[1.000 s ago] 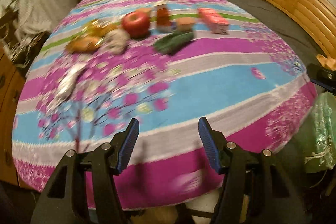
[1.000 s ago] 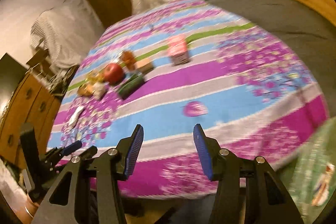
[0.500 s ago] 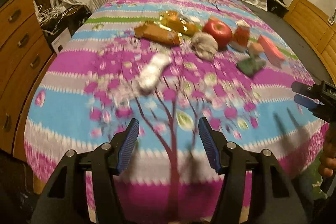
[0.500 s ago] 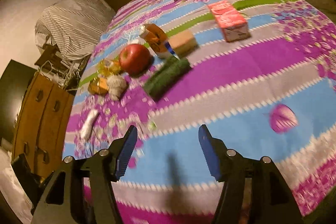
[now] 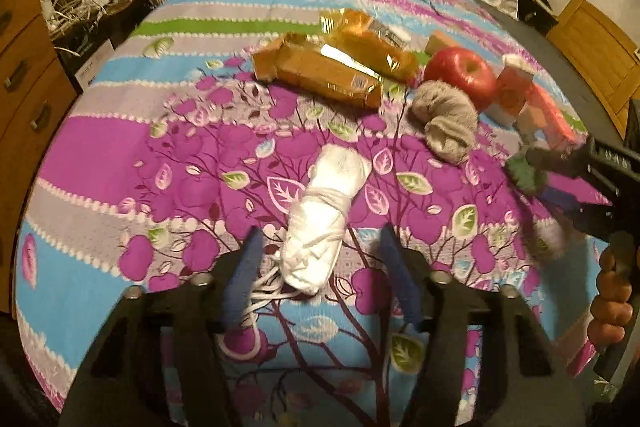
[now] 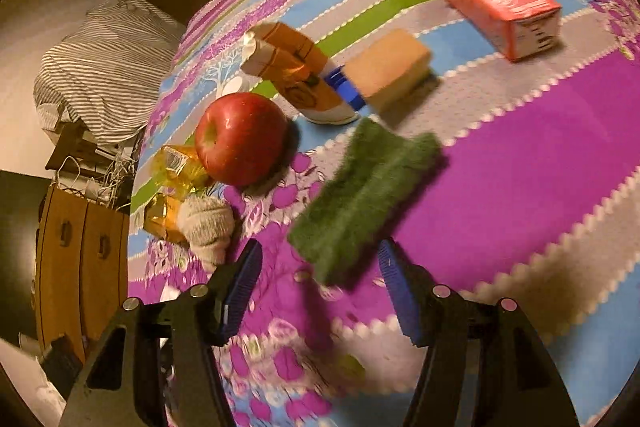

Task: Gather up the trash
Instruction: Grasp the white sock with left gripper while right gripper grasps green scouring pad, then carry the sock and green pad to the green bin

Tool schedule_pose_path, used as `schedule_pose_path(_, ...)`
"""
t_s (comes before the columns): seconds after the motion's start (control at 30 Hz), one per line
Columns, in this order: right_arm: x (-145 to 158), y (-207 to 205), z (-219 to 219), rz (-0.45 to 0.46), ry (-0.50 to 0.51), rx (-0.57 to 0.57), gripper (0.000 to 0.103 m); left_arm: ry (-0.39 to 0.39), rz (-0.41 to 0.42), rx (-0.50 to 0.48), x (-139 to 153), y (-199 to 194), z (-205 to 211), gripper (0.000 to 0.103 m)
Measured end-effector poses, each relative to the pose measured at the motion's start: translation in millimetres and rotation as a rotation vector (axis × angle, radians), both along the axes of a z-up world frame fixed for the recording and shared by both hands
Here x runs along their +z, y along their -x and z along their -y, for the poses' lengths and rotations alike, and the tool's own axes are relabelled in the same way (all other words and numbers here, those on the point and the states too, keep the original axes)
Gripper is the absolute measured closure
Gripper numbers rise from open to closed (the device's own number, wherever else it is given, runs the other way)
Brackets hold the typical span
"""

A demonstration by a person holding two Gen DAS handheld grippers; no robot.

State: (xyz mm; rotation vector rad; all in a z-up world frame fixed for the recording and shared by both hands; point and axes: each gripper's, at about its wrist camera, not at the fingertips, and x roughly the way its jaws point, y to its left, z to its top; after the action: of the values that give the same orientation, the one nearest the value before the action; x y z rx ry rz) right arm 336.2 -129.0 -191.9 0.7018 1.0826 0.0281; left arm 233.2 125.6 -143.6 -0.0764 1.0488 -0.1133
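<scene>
in my left wrist view, my left gripper stands wide open with nothing between its blue pads, and the white tied bundle lies just ahead at twelve o'clock, its near end reaching in between my fingertips. its long axis runs from about six toward one o'clock, almost in line with my fingers, so i judge a straight push forward would set the pads on its two long flanks. a loose white string trails from its near end toward seven o'clock, beside my left pad. farther out, at twelve to one o'clock, lie two golden snack wrappers, with a grey balled sock and a red apple at about two. my other claw shows at three o'clock, over a green patch. in my right wrist view, my right gripper is open too, holding nothing, and the green scouring pad lies flat on the bedspread at twelve o'clock, near end just between my fingertips, long axis running from seven toward one. each claw is nearest its own piece, so i judge neither needs to cross. the red carton, tan sponge and orange carton sit well beyond, from eleven to one o'clock.
</scene>
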Motion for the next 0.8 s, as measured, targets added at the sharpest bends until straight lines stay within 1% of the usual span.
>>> schedule_pose_path(0.03, -2.2, -3.9, -2.4, 0.000, 0.004, -0.014, 0.046, -0.018, 0.003, -0.001, -1.8, -0.9, 2.7, 0.053)
schedule_pose_path(0.1, -6.6, -8.7, -4.9, -0.008, 0.019, -0.032, 0.066, -0.050, 0.011, -0.012, -2.9, 0.1, 5.3, 0.066)
schedule_pose_path(0.13, -7.7, -9.0, -5.0, -0.009, 0.026, -0.036, 0.071, -0.057, 0.015, -0.017, -2.8, 1.0, 6.0, 0.072)
schedule_pose_path(0.2, -11.1, -8.7, -3.3, -0.008, 0.046, -0.032, 0.089, -0.040, 0.017, -0.007, -2.4, 2.5, 5.0, 0.075)
schedule_pose_path(0.23, -12.6, -7.5, -1.4, -0.006, 0.048, -0.028, 0.093, -0.032, 0.018, 0.002, -2.4, 3.6, 3.9, 0.077)
schedule_pose_path(0.3, -14.7, -3.4, 4.3, -0.004, 0.028, -0.020, 0.095, -0.021, 0.020, 0.013, -0.8, 6.8, 2.7, 0.078)
schedule_pose_path(0.4, -8.7, 8.8, 7.6, 0.004, 0.035, -0.003, 0.095, 0.012, 0.029, 0.029, 6.7, 21.8, -1.8, 0.078)
schedule_pose_path(0.57, 11.7, 45.8, 9.0, 0.037, 0.053, 0.062, 0.095, 0.038, 0.054, 0.016, 25.6, 49.8, 3.9, 0.078)
schedule_pose_path(0.73, 32.8, 95.8, 11.8, 0.062, 0.062, 0.143, 0.095, -0.002, 0.045, -0.023, 35.8, 70.7, 24.6, 0.078)
schedule_pose_path(0.8, 40.4, 117.4, 14.9, 0.073, 0.067, 0.165, 0.095, -0.026, 0.056, -0.041, 42.7, 76.8, 35.4, 0.078)
